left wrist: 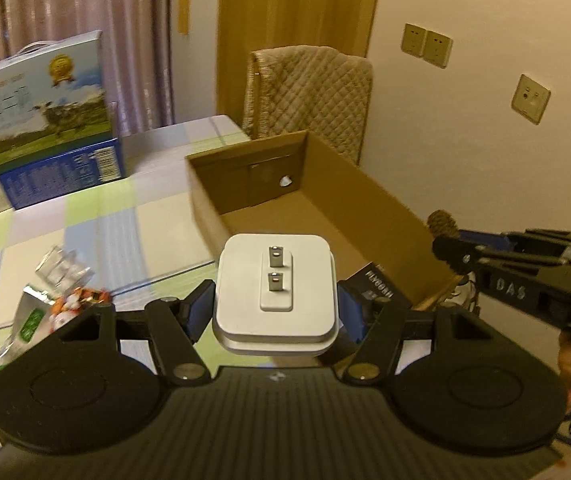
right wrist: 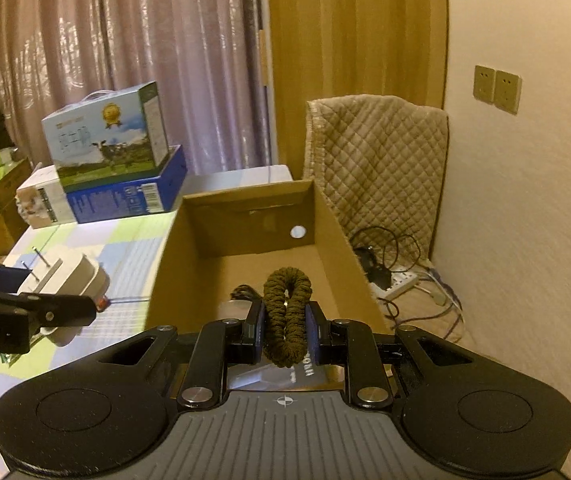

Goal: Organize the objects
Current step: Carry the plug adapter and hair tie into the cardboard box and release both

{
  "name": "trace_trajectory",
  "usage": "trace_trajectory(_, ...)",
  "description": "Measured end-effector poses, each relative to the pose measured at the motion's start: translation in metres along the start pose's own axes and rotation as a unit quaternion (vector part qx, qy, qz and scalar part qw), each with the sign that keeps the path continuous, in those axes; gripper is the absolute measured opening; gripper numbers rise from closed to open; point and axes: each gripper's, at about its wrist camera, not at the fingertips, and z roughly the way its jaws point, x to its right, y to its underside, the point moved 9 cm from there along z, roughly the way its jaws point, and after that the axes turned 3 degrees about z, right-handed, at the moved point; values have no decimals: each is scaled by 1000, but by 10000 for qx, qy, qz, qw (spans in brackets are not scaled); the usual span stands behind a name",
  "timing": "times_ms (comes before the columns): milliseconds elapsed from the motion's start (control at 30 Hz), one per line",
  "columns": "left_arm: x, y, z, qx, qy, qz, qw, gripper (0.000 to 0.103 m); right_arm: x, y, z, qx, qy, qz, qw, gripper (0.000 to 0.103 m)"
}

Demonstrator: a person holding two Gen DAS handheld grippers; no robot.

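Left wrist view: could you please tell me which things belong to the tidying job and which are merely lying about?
Job:
- white plug adapter, held by left gripper
- brown scrunchie, held by right gripper
- cardboard box
- snack packets

Lying about:
- milk carton
- quilted chair

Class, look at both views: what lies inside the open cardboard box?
The cardboard box shows a bare floor, plus a black box at its near end. The right gripper and its scrunchie cover the rest there.

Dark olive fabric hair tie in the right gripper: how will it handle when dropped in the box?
The dark olive fabric hair tie looks soft: the right gripper squashes its loop narrow. Probably light and floppy, likely landing limp in the brown cardboard box without rolling. Textured fabric suggests little slip.
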Motion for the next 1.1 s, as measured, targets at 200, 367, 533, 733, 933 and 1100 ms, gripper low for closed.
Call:
trace_trajectory(200, 18, -15, 30, -108, 148, 82, 9998, 60, 17, -1, 14, -98, 7, 69, 9999, 18)
trace_trajectory(367, 26, -21, 52, -184, 238, 67, 9995, 60, 29, 0, 26, -173, 1, 140, 9998, 18)
trace_trajectory(533, 31, -26, 68, -198, 324, 80, 9992, 64, 37, 0, 33, -199, 24, 192, 9996, 18)
trace_trajectory(733, 26, -33, 70, -93, 207, 155, 9996, 79, 39, 1, 37, -221, 9, 220, 9995, 18)
trace_trajectory(933, 9, -32, 63, -76, 59, 88, 9999, 79, 28, 1, 40, -248, -142, 188, 9994, 18)
trace_trajectory(1100, -4, -27, 55, -66, 3, 1, 10000, 79, 16, -2, 43, -255, -355, 258, 9987, 18)
